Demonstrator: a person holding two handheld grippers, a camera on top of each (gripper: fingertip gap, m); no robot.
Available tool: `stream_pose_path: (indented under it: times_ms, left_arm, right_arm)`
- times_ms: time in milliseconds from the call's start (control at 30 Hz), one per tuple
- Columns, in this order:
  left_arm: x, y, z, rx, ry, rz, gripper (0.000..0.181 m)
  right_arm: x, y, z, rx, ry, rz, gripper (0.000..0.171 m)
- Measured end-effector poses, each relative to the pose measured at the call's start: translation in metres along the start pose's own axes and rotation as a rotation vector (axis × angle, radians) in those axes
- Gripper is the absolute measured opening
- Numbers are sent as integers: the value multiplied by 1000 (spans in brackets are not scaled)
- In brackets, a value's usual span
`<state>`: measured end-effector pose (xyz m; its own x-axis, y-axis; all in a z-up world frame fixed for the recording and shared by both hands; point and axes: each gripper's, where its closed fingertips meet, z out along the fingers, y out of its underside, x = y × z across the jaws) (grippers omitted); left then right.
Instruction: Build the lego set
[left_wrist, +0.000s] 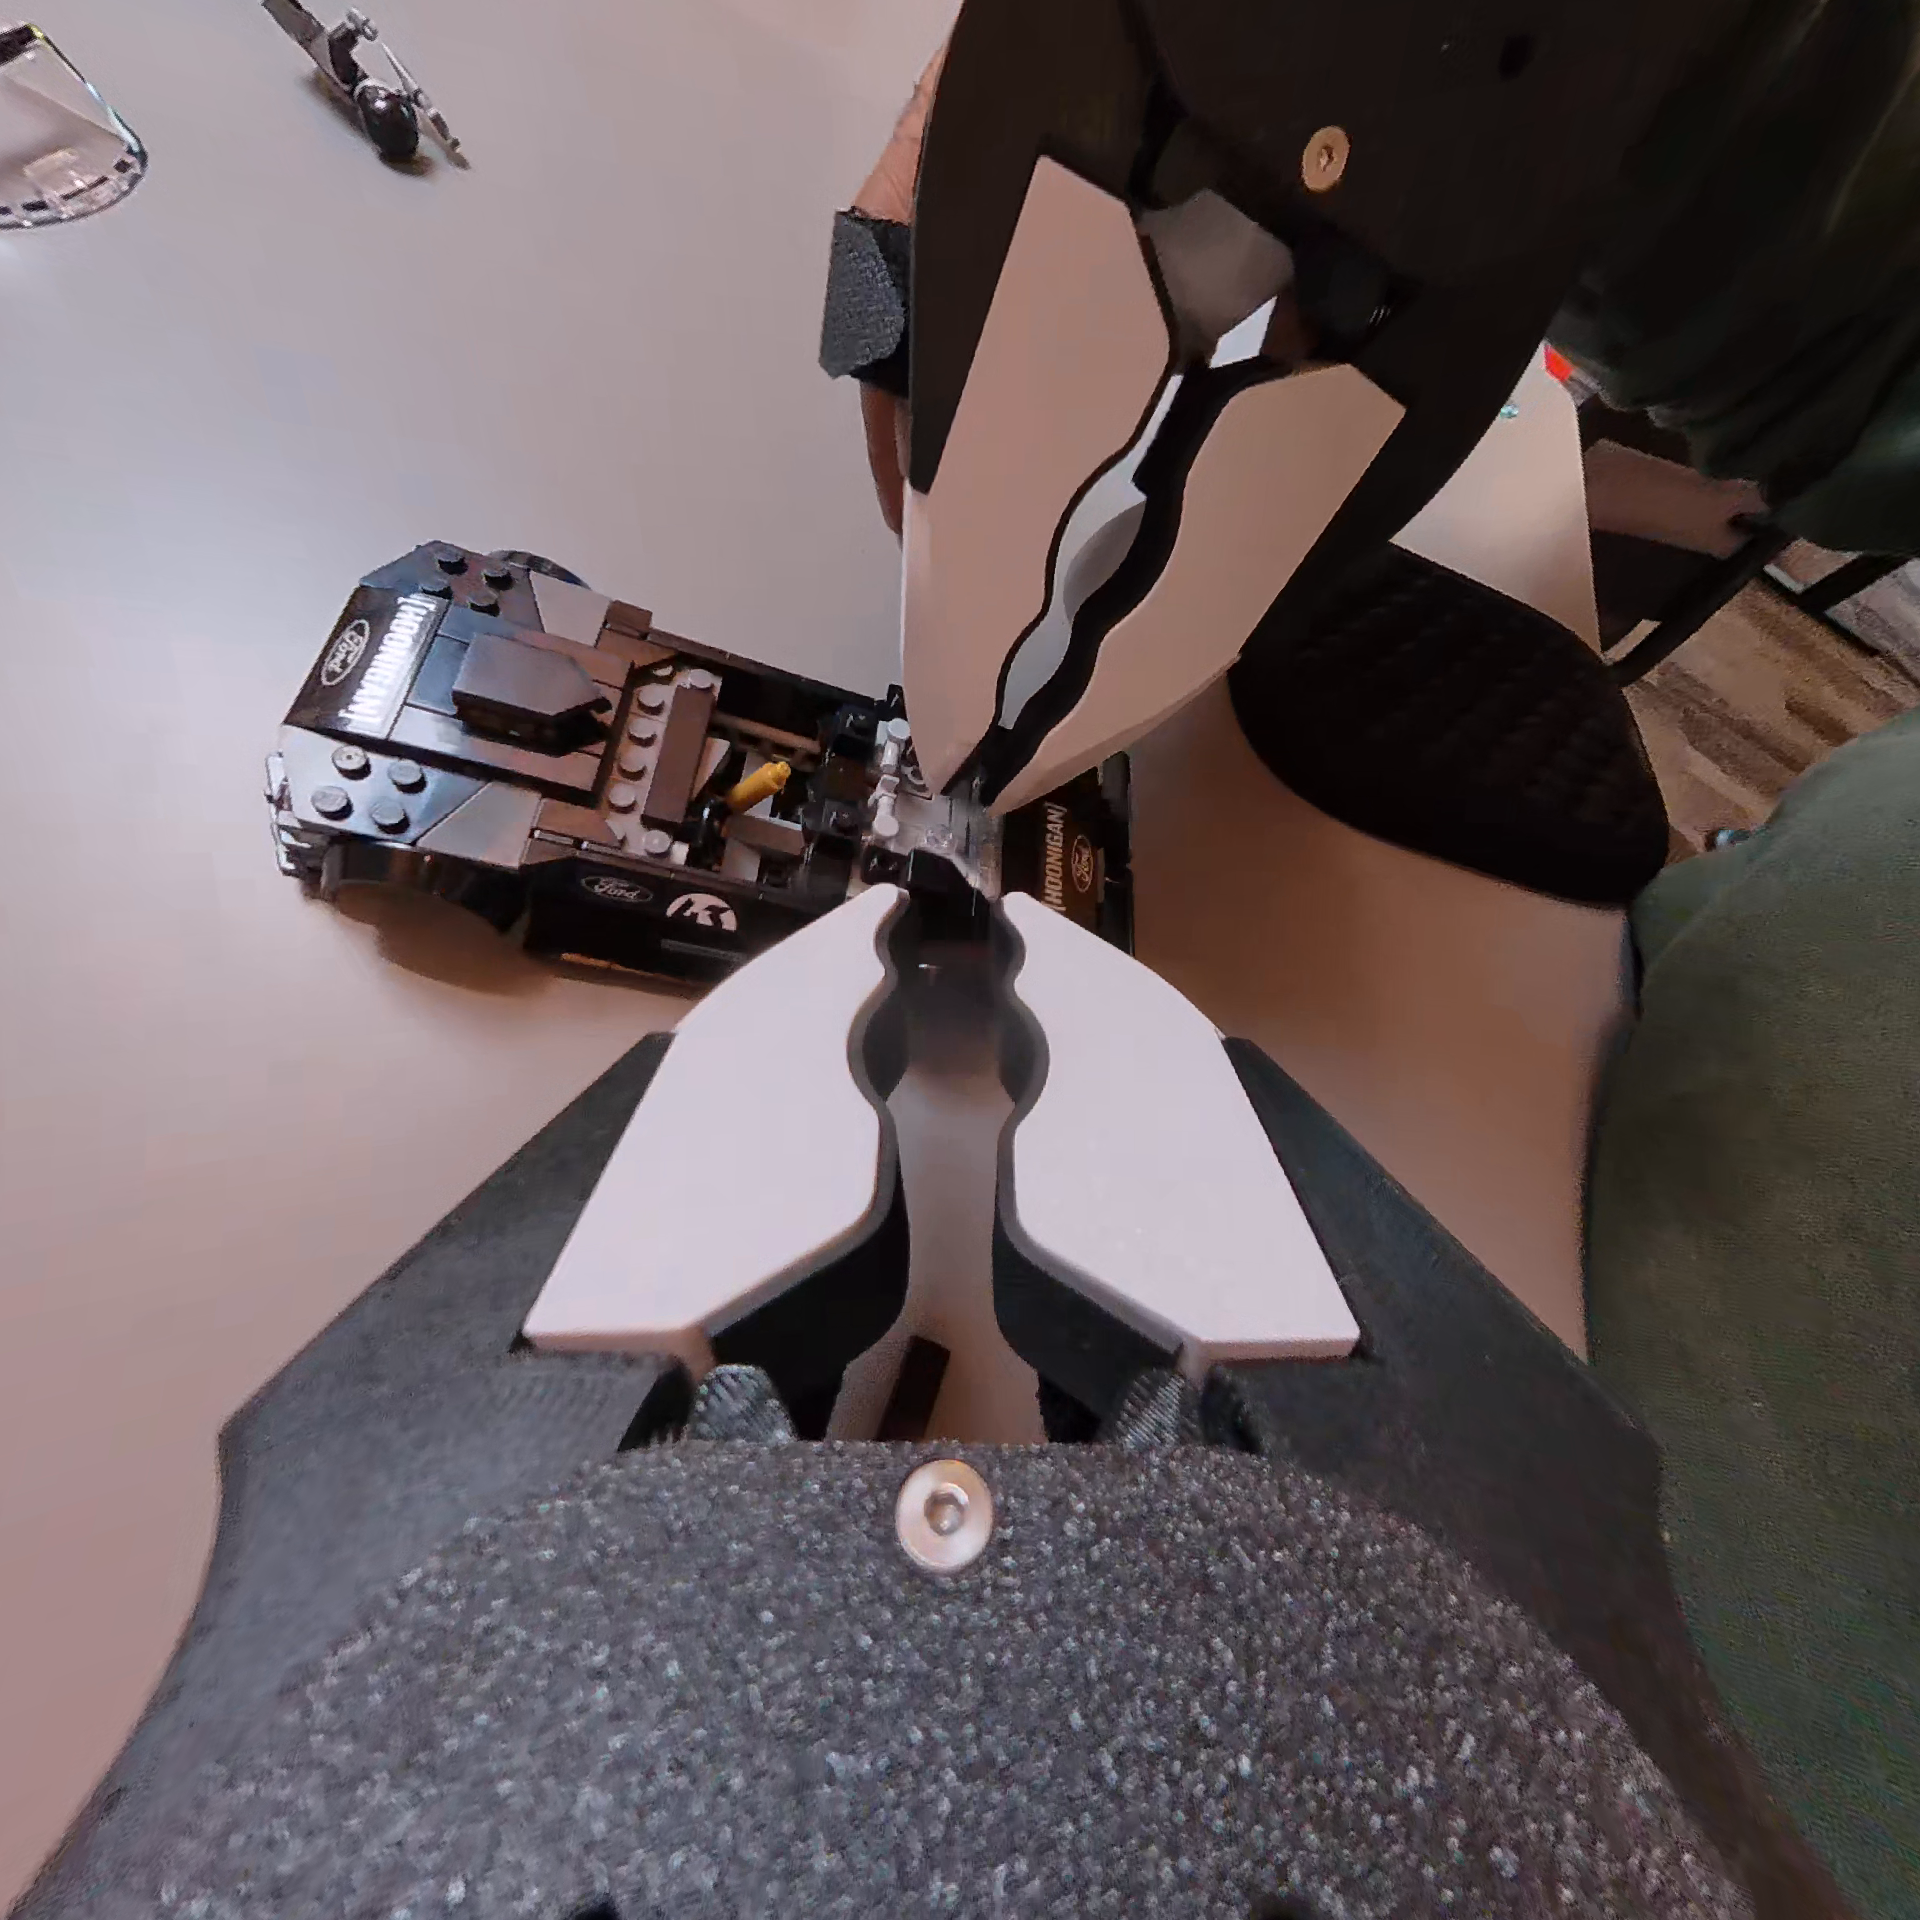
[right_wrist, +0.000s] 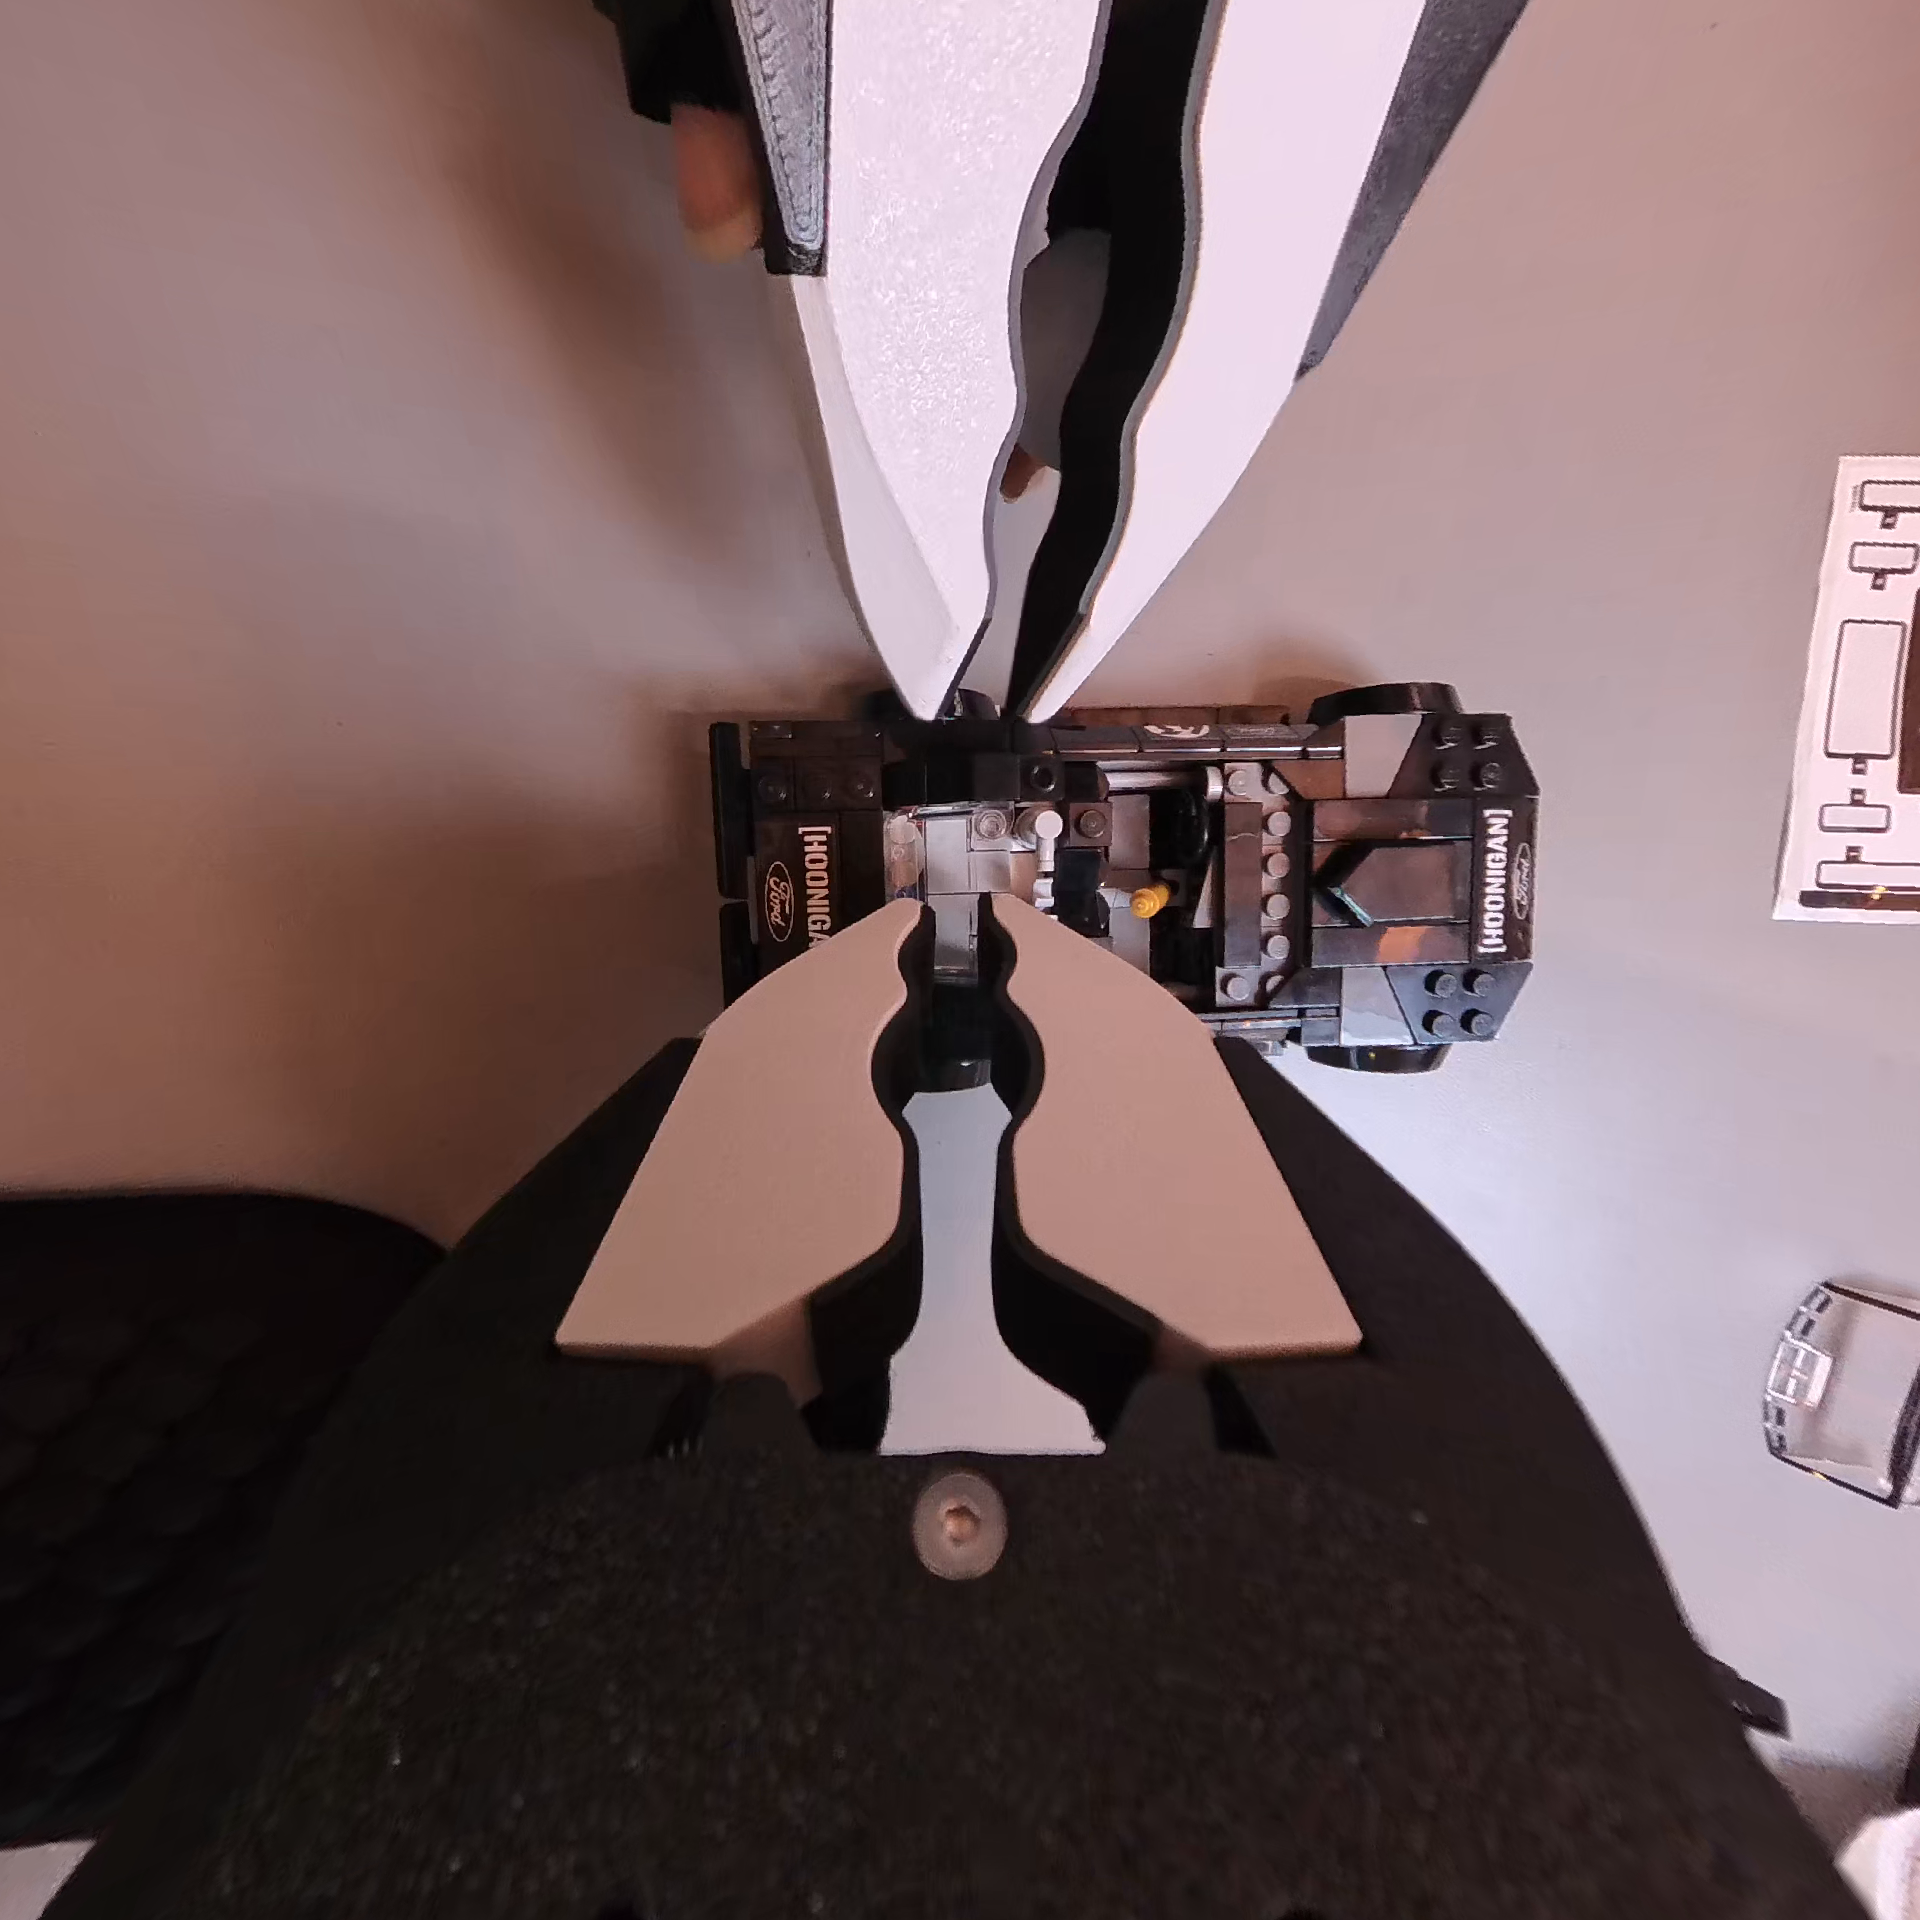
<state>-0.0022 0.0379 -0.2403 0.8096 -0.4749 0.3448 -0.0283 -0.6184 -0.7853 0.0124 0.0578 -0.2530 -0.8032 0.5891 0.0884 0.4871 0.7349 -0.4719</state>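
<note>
Nearest in the left wrist view, the left hand-held gripper (left_wrist: 948, 902) fills the lower centre of the frame, its pale fingers (left_wrist: 774, 1122) drawn close and clenched on a black block at the near edge of the lego car (left_wrist: 540, 769). Beyond it, at mid-frame, the car rests on the pale worktop (left_wrist: 312, 1143), its nose toward the left. Its body is black with grey wedge panels, rows of round studs on the bonnet, white-lettered stickers on the bonnet, side and rear, and an open cabin showing grey pieces and a small yellow part (left_wrist: 762, 781). From the upper centre the right hand-held gripper (left_wrist: 964, 792) reaches down, tips nearly together on a small clear-and-grey piece at the rear of the cabin; whether it truly grips that piece cannot be told. Farther off, at upper left, lie a clear curved piece (left_wrist: 57, 156) and a small grey-black assembly (left_wrist: 384, 99).

Seen from the right wrist view, the car (right_wrist: 1351, 883) lies crosswise at mid-frame, nose toward the right. At the right edge are a sticker sheet (right_wrist: 1860, 696) and the clear curved piece (right_wrist: 1849, 1392).
</note>
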Motion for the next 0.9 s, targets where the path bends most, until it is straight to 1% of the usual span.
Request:
stream_pose_path:
  times_ms: [267, 700, 900]
  left_arm:
    - [-4, 5, 3, 4, -32, 16, 14]
    - [-4, 8, 10, 14, -43, 30, 13]
    - [-4, 8, 10, 26, -51, 25, 13]
  right_arm:
    - [0, 0, 0, -2, 0, 20, 8]
    - [-1, -1, 2, -83, -33, 7, 8]
    - [-2, -1, 3, -144, 16, -51, 8]
